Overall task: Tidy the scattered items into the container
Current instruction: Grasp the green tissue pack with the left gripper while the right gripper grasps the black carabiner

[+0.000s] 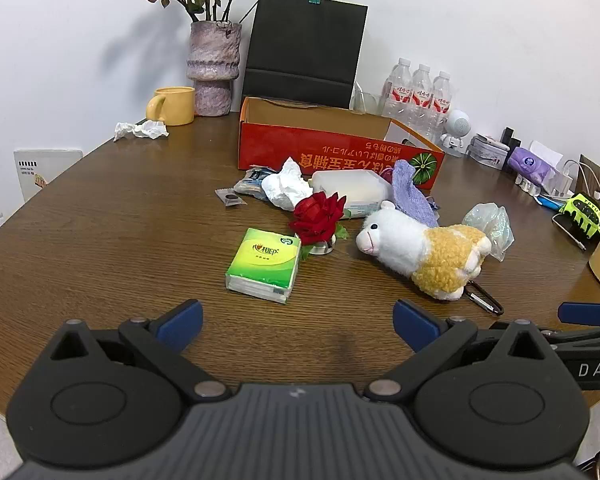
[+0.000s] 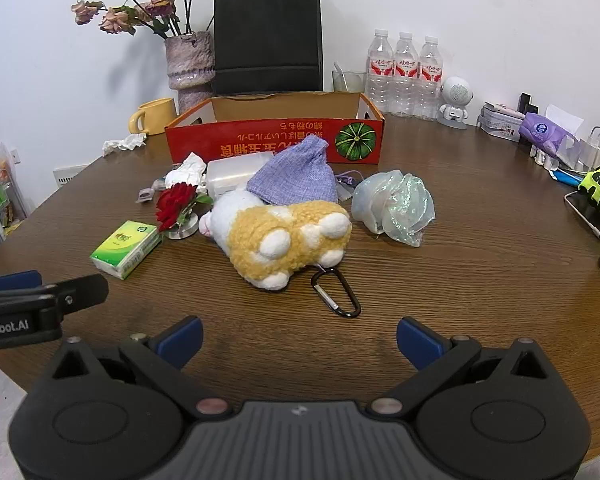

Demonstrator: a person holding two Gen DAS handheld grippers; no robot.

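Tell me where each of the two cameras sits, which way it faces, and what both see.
Left wrist: rides the left gripper, looks forward and down across the table at the tissue pack; its open fingers show, the right gripper's tip at right.
Right wrist: rides the right gripper, faces the plush toy; open fingers, left gripper at left.
Shared: the orange box, rose, toy, pack.

Black tool (image 1: 298, 326) — blue pads (image 1: 182, 322), silver pivot screws.

Left claw (image 1: 298, 322) gapes empty above the table (image 1: 100, 240), facing tissue pack (image 1: 265, 265) and plush sheep (image 1: 424, 250).
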